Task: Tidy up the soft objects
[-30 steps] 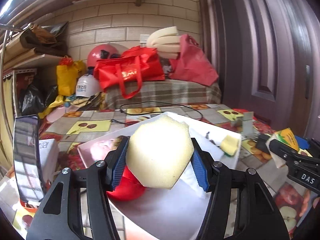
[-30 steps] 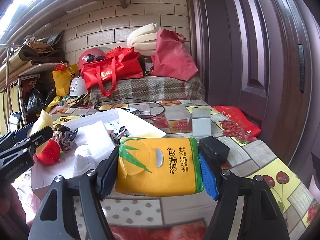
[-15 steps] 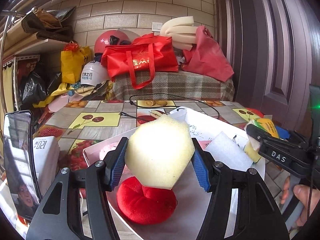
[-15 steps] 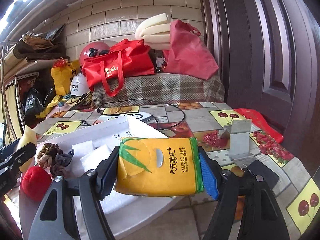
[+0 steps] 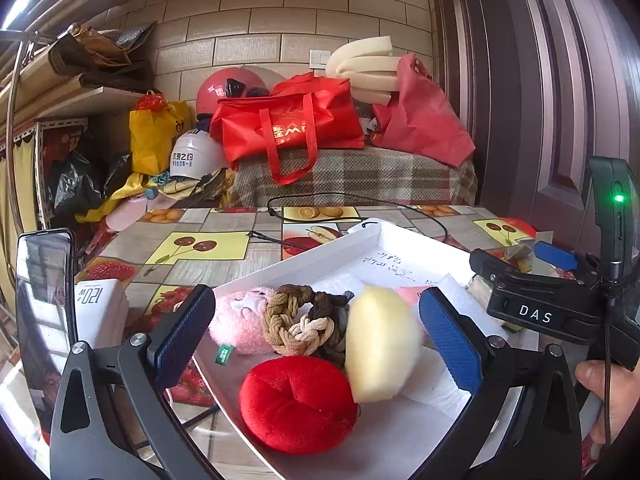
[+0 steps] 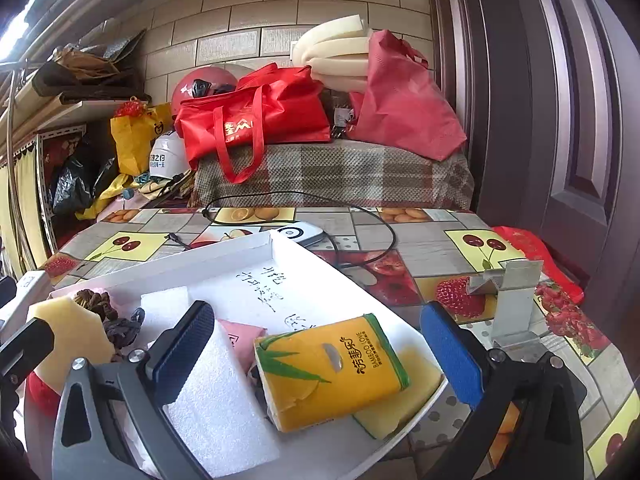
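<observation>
Hovering with jaws apart, the left gripper [image 5: 316,336] is framing the yellow sponge [image 5: 380,344] in the white tray [image 5: 332,256]; the right gripper [image 6: 320,348], jaws also apart, is straddling the tissue pack [image 6: 332,368], lying crosswise between them.

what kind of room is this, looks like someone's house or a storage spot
Probably a lived-in home corner used for storage, not a lab. A fruit-print tablecloth covers the table, helmets and a red tote bag are heaped on a plaid-covered bench, and cluttered shelves line a tiled wall.
</observation>
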Motion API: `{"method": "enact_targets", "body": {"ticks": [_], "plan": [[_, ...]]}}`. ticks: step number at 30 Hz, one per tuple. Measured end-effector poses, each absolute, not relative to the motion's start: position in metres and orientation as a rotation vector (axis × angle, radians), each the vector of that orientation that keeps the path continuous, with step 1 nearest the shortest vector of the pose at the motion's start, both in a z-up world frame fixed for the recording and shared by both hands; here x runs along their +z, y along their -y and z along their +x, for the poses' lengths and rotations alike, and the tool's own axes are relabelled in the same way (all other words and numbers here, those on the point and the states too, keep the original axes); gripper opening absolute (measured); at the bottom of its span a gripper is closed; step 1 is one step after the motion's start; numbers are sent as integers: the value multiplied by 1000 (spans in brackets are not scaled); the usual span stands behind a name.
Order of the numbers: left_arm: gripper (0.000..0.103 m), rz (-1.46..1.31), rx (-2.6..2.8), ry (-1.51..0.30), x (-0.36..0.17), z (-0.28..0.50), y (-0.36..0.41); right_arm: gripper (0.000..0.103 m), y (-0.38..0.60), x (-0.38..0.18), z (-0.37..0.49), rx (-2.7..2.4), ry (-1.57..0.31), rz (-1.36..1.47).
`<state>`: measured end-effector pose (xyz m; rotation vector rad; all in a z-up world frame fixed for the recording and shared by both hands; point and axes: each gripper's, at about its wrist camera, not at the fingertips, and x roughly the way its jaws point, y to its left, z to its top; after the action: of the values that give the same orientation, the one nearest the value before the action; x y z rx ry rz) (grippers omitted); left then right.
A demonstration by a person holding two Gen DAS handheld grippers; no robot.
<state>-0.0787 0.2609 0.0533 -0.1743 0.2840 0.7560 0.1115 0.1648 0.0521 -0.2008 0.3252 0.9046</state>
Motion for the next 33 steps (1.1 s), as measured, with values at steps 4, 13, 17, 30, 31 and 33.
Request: {"method": "enact_targets", "body": {"ticks": [4,13,17,30,31,33], "plan": [[103,-195,773,-271,54,-81,-263,103,-154,54,112,895,-321,-159],[103,-206,792,-319,52,-80,-254,103,-126,53,91,825,-320,-162],[103,-200,783,-345,50,-81,-244,103,-124,51,74,813,-324,-232],[103,-187,783,-440,42,-93,-196,103,-65,48,36,839,-368,-123],[103,-176,784,-453,41,-93,-190,103,-61,48,33,840,-368,-121],[103,-158,783,-473,40,-94,-181,103,-50,48,28,841,-370,-117]]}}
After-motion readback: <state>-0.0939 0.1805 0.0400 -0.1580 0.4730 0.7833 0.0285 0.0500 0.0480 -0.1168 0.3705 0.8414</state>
